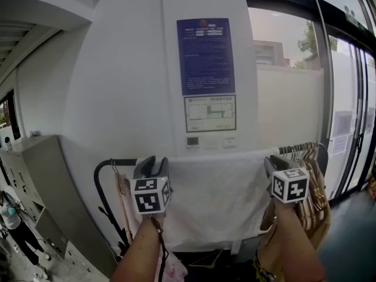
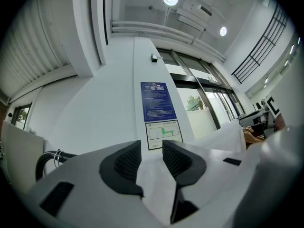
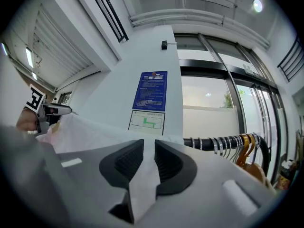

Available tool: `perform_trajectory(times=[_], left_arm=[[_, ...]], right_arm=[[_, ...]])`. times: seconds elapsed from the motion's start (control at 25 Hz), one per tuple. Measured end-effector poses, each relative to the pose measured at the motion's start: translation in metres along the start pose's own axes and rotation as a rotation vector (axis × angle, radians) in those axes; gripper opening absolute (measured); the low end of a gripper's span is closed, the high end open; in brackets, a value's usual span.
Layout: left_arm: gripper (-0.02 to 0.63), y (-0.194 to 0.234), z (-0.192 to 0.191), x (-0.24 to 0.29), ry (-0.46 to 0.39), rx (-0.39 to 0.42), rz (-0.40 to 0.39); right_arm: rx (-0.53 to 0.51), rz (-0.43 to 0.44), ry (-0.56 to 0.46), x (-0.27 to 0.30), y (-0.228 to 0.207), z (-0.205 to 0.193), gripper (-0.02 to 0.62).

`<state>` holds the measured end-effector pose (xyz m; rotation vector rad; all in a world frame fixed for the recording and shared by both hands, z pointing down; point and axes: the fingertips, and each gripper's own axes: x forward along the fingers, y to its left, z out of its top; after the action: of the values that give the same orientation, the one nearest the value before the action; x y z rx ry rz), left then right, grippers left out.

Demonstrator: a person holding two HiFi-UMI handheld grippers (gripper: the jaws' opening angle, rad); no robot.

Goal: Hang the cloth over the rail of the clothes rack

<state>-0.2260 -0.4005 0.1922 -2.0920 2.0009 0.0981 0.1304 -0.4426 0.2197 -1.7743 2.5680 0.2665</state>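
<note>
We've got the left gripper (image 2: pixel 152 151) clamped on the top edge of the white cloth (image 1: pixel 217 195), and the right gripper (image 3: pixel 149 151) pinches that edge too, jaws nearly together. The sheet hangs spread over the rail (image 1: pixel 120 163) between both grippers, just beside the hangers (image 1: pixel 306 157).

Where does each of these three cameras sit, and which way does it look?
Head view: on the person's head, looking forward at the white cloth stretched between left claw and right claw; both forearms show.
Left gripper view: on the left claw, looking along its jaws, shut on the cloth, toward the blue poster.
Right gripper view: on the right claw, along its jaws gripping cloth, toward hangers.
Shared: all three see the poster and cloth.
</note>
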Motion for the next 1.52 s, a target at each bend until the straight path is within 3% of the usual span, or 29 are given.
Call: perform_trajectory(times=[0.72,1.16,1.52], left_arm=[[0.130,-0.127,-0.077,-0.078,0.041,-0.095,-0.178],[0.129,-0.166,-0.119,-0.102,0.047,-0.109,-0.231],[0.129,-0.172,-0.136,-0.103,0.074,-0.127,-0.242]], right_arm=[[-0.016,0.286,-0.058,-0.057,0.160,-0.063,0.058],[0.016,0.337,-0.044,-0.077,0.199,-0.102,0.042],[0.040,0.342,-0.047,-0.079,0.201,-0.108,0.020]])
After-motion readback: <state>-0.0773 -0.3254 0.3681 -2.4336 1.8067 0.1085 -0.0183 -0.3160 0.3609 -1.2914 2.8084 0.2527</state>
